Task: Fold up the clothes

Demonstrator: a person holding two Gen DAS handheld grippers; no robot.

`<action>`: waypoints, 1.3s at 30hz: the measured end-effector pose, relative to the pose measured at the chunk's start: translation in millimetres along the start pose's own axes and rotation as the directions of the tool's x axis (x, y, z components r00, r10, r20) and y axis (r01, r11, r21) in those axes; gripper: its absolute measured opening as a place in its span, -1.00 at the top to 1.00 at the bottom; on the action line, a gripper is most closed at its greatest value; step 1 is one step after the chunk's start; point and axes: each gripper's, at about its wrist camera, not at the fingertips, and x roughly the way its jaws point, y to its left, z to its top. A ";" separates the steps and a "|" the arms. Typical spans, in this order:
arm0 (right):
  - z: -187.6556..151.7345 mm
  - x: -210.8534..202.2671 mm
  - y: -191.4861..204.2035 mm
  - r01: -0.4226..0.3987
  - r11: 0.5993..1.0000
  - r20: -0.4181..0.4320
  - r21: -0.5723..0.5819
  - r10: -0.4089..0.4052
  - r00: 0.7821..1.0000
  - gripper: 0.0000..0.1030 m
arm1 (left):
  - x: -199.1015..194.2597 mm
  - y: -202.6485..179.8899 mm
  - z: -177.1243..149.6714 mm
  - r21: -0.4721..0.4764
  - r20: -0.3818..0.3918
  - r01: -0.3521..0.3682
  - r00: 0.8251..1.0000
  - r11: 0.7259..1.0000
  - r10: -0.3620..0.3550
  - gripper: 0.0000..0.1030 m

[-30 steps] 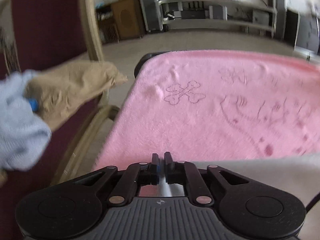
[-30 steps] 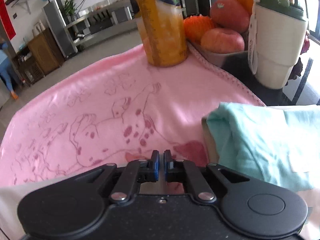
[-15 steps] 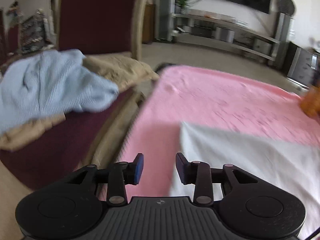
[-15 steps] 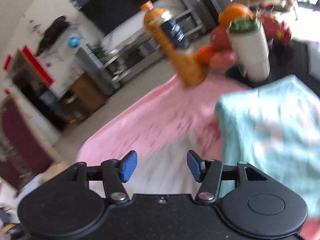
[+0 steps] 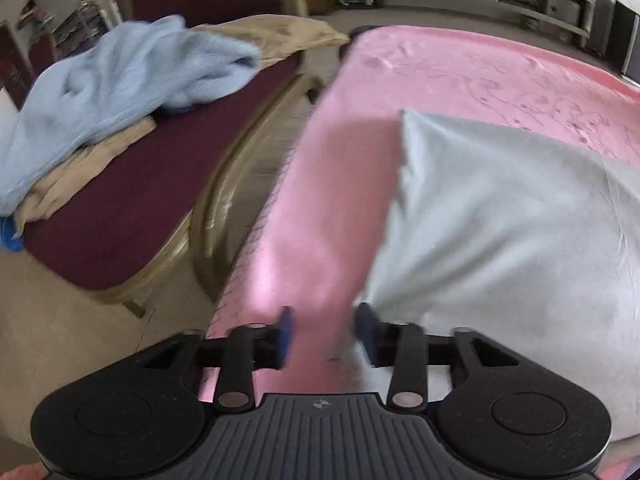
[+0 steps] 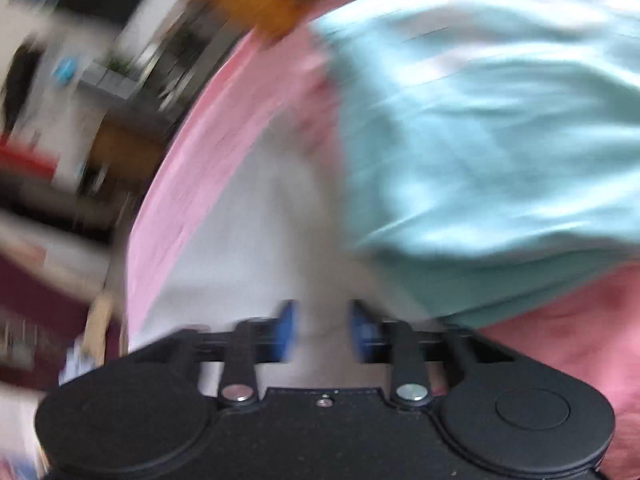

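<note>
Lying flat on the pink blanket (image 5: 460, 80), the white garment (image 5: 500, 220) spreads over the near part of the table, one corner pointing away toward the far edge. The left gripper (image 5: 324, 334) hangs just above the garment's left edge, its blue-padded fingers (image 5: 285, 332) spread apart and holding nothing; pink blanket shows between them. The right gripper (image 6: 322, 330) hovers over the same white garment (image 6: 260, 240), its fingers (image 6: 286, 330) likewise parted and empty, though this view is heavily blurred. Just beside the white cloth on its right lies a folded teal garment (image 6: 480, 140), resting on the blanket. Beyond it a smeared orange shape (image 6: 272, 8) stands near the table's far edge; what it is cannot be made out. Left of the table stands a maroon-cushioned chair (image 5: 132, 208) with a pale wooden frame, carrying a light blue knitted sweater (image 5: 112, 92) heaped on a beige garment (image 5: 280, 36).
</note>
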 end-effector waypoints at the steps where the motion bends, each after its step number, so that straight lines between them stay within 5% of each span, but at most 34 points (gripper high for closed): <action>1: 1.6 -4.3 -7.9 -0.001 0.999 0.010 0.038 0.000 1.000 0.81 | -1.4 -0.7 -1.7 0.011 0.001 -0.005 1.000 1.000 0.005 0.15; 4: 6.1 -16.9 -30.8 -0.003 0.989 0.041 0.145 -0.003 0.999 0.81 | -6.4 -9.3 -6.7 0.046 0.014 -0.042 0.999 0.998 0.041 0.14; 6: 0.5 -22.5 -20.3 0.038 0.996 0.061 0.080 -0.043 0.997 0.77 | -12.1 -13.1 -11.1 0.045 0.023 -0.067 0.998 0.997 0.066 0.14; 10: -14.3 -36.6 5.7 0.058 0.996 0.136 -0.067 -0.048 0.990 0.08 | -37.6 -7.2 -21.1 0.004 0.086 -0.030 0.996 1.000 0.030 0.22; 13: -26.5 -32.4 33.7 0.041 0.981 0.124 -0.188 -0.017 0.992 0.07 | -45.9 -15.8 -21.2 0.018 0.125 0.032 0.992 0.999 -0.034 0.20; 21: -43.8 7.9 76.7 0.068 0.941 0.050 -0.332 -0.055 0.997 0.07 | -25.0 -64.5 -20.3 0.180 0.097 0.043 0.993 0.983 -0.061 0.13; 24: -43.2 6.9 67.8 0.118 0.941 0.040 -0.318 -0.111 0.993 0.07 | -25.0 -62.9 -26.7 0.214 0.078 0.026 0.996 0.977 -0.043 0.07; 28: -36.8 -8.7 39.1 0.081 0.967 -0.010 -0.242 -0.086 0.996 0.05 | -29.3 -45.0 -36.0 0.194 0.059 -0.003 0.998 0.981 -0.009 -0.01; 31: -29.9 -25.2 25.3 0.077 0.982 0.053 -0.170 -0.069 0.996 0.05 | -31.8 -25.1 -36.5 0.114 0.045 -0.008 0.999 0.993 0.003 0.01; 35: -20.6 -47.3 7.0 0.063 0.995 0.139 -0.074 -0.053 0.989 0.06 | -37.7 -6.6 -21.2 -0.010 0.078 0.069 0.995 0.998 -0.068 0.08; 39: -11.5 -48.5 14.3 0.012 0.996 0.198 -0.090 0.006 0.980 0.36 | -41.3 -19.6 1.1 0.025 0.148 0.158 0.976 0.987 -0.160 0.13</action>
